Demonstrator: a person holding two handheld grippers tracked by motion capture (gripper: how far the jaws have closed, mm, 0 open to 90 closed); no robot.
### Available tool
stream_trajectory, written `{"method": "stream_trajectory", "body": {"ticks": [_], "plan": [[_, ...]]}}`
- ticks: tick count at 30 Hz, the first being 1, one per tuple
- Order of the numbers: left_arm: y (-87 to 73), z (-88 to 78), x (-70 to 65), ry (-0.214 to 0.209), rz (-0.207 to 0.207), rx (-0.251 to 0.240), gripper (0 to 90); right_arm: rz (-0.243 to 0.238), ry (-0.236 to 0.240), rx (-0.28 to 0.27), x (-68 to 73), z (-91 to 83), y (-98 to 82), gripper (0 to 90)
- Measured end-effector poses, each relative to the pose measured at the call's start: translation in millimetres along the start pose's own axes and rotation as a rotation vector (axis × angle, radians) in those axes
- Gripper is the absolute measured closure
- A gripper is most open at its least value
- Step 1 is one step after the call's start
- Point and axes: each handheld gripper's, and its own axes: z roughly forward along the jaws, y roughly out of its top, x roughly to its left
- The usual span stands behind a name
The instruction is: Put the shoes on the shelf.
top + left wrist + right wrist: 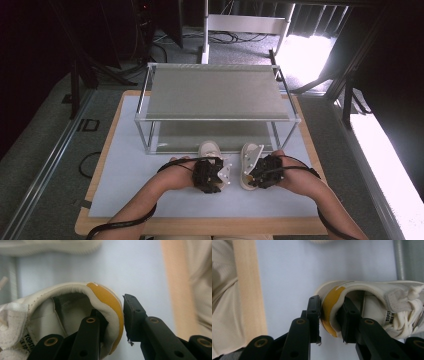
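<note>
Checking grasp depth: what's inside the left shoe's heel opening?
One jaw of the left tool sits inside the left shoe, the other outside on the yellow heel tab. Pale lining and a printed tongue label show; the toe end is hidden.

- Cream-white left shoe [62, 305], mustard-yellow heel patch at 3 o'clock.
- Cream-white right shoe [387, 300], mustard-yellow heel patch at 9 o'clock.
- Black left gripper [216, 176], black right gripper [256, 173].
- Pale grey mat [130, 175] over tan table [200, 226].
</note>
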Motion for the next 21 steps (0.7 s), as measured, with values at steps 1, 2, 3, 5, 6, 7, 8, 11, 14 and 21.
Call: {"method": "stream_trajectory", "body": {"ticks": [1,2,3,5,6,7,8,11,14,21], "plan": [[1.4,1.0,3.3,0.013,0.007,-0.002,75.6,-0.005,-0.007,-0.002,-1.7,0.8,-1.0,72.6],[2.7,2.1,7.0,0.012,0.010,-0.003,75.8,-0.014,-0.013,-0.002,-3.2,1.6,-1.9,72.7],[3.9,3.5,10.1,0.019,0.019,-0.008,76.0,-0.025,-0.017,0.001,-4.5,2.4,-2.5,72.6],[6.3,6.2,17.2,0.030,0.026,-0.011,76.1,-0.024,-0.022,0.000,-9.9,3.5,-3.1,72.7],[7.4,7.4,20.2,0.032,0.039,-0.014,76.1,-0.025,-0.025,-0.006,-13.4,4.1,-3.6,72.6],[8.3,9.0,23.2,0.034,0.049,-0.018,76.1,-0.022,-0.030,-0.011,-17.2,4.4,-4.2,72.7],[8.8,10.7,25.6,0.032,0.067,-0.022,76.2,-0.026,-0.037,-0.016,-21.3,5.1,-4.9,72.6],[10.1,17.6,33.3,0.017,0.099,-0.031,76.1,-0.033,-0.064,-0.028,-32.8,6.5,-6.1,72.6],[11.5,24.1,43.1,-0.003,0.130,-0.040,75.9,-0.035,-0.068,-0.044,-43.1,7.4,-7.1,72.5],[17.9,38.4,70.2,0.011,0.176,-0.050,75.7,-0.031,-0.074,-0.037,-60.0,13.7,-10.9,72.5]]}}
